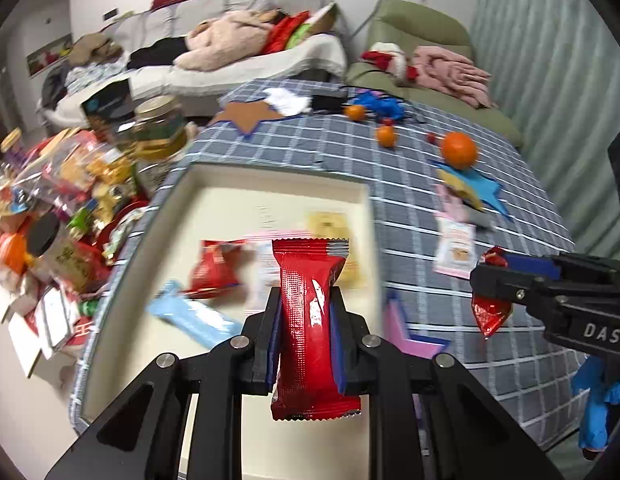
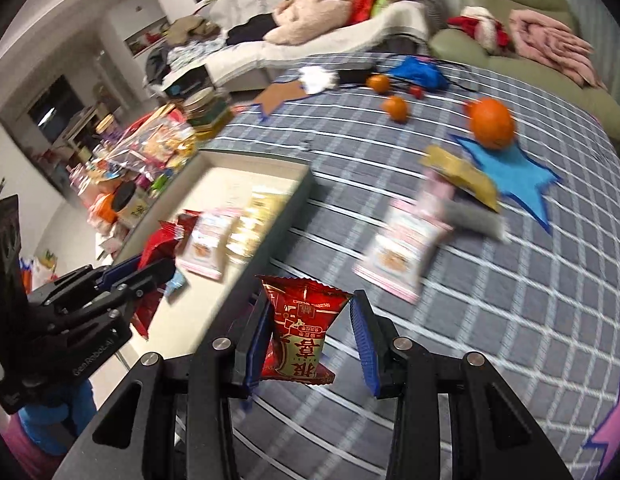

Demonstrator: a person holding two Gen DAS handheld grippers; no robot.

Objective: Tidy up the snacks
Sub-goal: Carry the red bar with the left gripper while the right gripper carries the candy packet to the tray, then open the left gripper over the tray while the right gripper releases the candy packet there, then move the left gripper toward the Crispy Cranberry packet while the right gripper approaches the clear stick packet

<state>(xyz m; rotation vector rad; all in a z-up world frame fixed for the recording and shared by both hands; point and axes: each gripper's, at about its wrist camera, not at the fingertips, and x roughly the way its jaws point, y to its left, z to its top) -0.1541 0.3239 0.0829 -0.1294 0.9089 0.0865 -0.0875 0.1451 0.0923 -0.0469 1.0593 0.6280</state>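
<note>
My left gripper (image 1: 306,300) is shut on a long red snack packet (image 1: 310,320) and holds it above the cream tray (image 1: 178,208). The tray holds a red packet (image 1: 214,268), a light blue bar (image 1: 194,316) and pale packets (image 1: 329,228). My right gripper (image 2: 310,312) is shut on a red snack packet with gold print (image 2: 302,340), above the checked cloth just right of the tray's wall (image 2: 278,232). The right gripper also shows in the left wrist view (image 1: 489,280), the left one in the right wrist view (image 2: 150,272). A pink packet (image 2: 401,248) and a yellow packet (image 2: 461,176) lie on the cloth.
Three oranges (image 2: 491,122) (image 2: 395,108) (image 2: 378,82) and star-shaped paper cutouts (image 2: 513,176) lie on the blue checked cloth (image 2: 509,300). A heap of snacks and jars (image 1: 62,200) crowds the left beyond the tray. A sofa (image 1: 246,52) and green chair stand behind.
</note>
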